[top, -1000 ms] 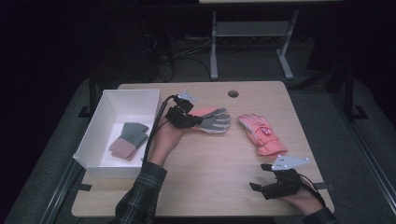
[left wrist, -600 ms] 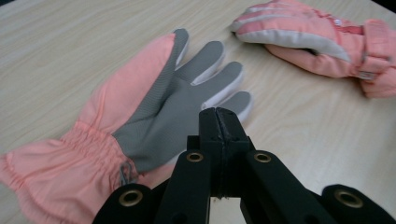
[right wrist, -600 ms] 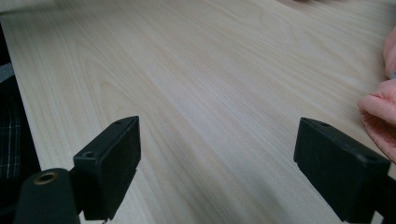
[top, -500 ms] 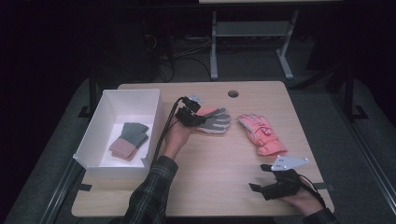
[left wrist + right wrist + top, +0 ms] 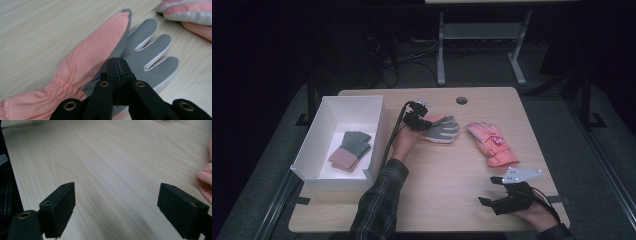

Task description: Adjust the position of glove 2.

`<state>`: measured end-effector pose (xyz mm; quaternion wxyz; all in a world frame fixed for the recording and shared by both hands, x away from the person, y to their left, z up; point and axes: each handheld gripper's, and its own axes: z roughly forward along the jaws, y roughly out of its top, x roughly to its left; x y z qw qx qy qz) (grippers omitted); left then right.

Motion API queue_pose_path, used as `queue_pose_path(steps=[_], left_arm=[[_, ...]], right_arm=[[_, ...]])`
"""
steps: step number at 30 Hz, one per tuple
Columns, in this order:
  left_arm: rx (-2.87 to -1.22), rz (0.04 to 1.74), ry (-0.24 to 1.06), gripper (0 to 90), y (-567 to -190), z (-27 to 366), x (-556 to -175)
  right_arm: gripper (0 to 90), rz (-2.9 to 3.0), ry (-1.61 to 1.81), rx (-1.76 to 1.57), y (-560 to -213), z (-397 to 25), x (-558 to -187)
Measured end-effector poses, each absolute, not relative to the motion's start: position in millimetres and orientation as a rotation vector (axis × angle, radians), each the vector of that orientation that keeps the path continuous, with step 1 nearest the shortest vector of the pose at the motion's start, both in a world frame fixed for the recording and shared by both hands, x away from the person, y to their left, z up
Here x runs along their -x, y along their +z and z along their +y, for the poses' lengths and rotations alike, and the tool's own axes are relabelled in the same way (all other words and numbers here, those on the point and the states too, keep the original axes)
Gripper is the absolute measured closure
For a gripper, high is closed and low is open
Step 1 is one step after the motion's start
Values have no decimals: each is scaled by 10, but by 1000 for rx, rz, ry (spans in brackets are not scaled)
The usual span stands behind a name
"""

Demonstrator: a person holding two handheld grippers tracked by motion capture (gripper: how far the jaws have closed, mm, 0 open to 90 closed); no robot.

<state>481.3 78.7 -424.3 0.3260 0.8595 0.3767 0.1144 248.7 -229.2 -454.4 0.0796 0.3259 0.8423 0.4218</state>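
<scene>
A pink glove with a grey palm lies palm up in the middle of the table; the left gripper view shows its grey fingers spread toward the right. My left gripper sits over its thumb side, and its jaws are shut where the pink fabric meets the grey palm. A second pink glove lies to the right, apart from the first. My right gripper rests near the front right edge, open over bare wood, with the pink glove's edge at its right.
A white box stands at the table's left side with a grey and pink knit glove inside. A round hole is in the tabletop near the far edge. The left gripper's cable trails beside the box wall.
My left gripper has moved right and a little forward, from the glove's cuff to over its palm. The right gripper has stayed put.
</scene>
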Motion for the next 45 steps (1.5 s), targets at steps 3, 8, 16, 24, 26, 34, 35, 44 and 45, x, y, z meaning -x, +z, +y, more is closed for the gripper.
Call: queue_pose_path(steps=[3,8,16,24,26,34,35,44,45], left_arm=[[-2253,995,291,898,-4282,803,-4836],[-2281,1001,270,899,-4341,786,-4839],[-2296,978,206,899,-4341,775,-4723],[-2307,949,148,899,-4313,735,-4528],[-2311,930,128,899,-4314,723,-4451],[-2350,853,92,899,-4302,689,-4226],[-2359,839,88,899,-4299,688,-4195],[-2373,787,49,899,-4298,649,-3939],[-2379,778,54,899,-4296,642,-3907]], right_arm=[[145,2522,1260,-972,-4551,-2289,-2491],[145,2517,1266,-971,-4553,-2302,-2493],[145,2517,1259,-971,-4550,-2296,-2485],[145,2513,1261,-984,-4549,-2303,-2479],[146,2510,1260,-985,-4547,-2304,-2478],[146,2508,1261,-980,-4546,-2302,-2477],[145,2508,1260,-979,-4548,-2302,-2477],[145,2508,1251,-985,-4542,-2299,-2471],[145,2508,1250,-982,-4541,-2300,-2470]])
